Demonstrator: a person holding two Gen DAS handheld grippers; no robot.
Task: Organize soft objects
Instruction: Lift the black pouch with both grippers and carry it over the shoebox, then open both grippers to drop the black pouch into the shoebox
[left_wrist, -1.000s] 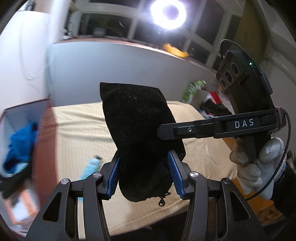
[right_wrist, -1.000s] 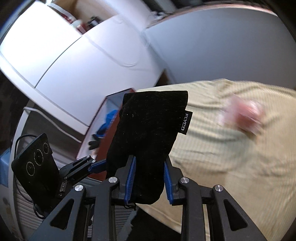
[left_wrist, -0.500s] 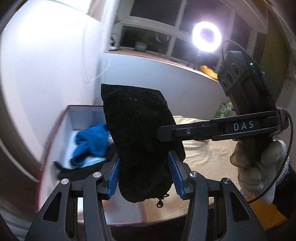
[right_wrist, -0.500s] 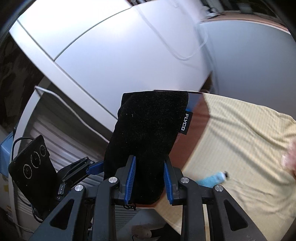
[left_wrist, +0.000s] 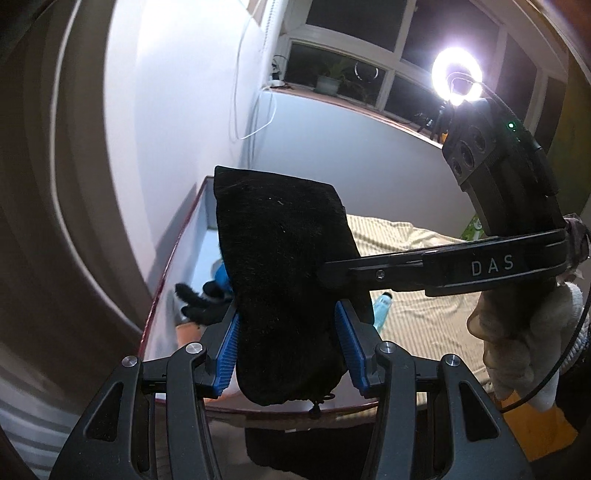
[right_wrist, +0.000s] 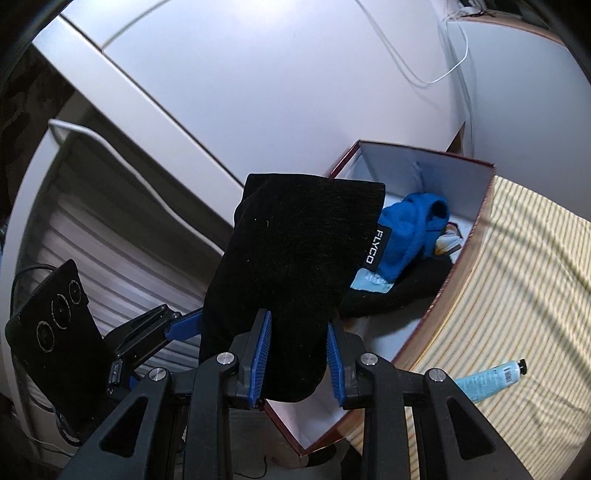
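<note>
Black velvet pouch (left_wrist: 284, 280), clamped by both the left gripper (left_wrist: 286, 350) and right gripper (right_wrist: 297, 354), has swung over the box (right_wrist: 476, 236) at frame centre, ready to drop in.

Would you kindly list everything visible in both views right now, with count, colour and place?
pouch: one, black, held by both grippers above the box's near end
box: one, dark red outside, white inside, on the bed by the wall
cloth: one, blue, in the box
dark garments: count unclear, black, in the box
tube: one, light blue, on the bed beside the box
bed cover: one, cream, striped
ring light: one, lit, by the window
left gripper: black, blue pads, shut on pouch
right gripper: same, shut on pouch
gloved hand: one, pale
</note>
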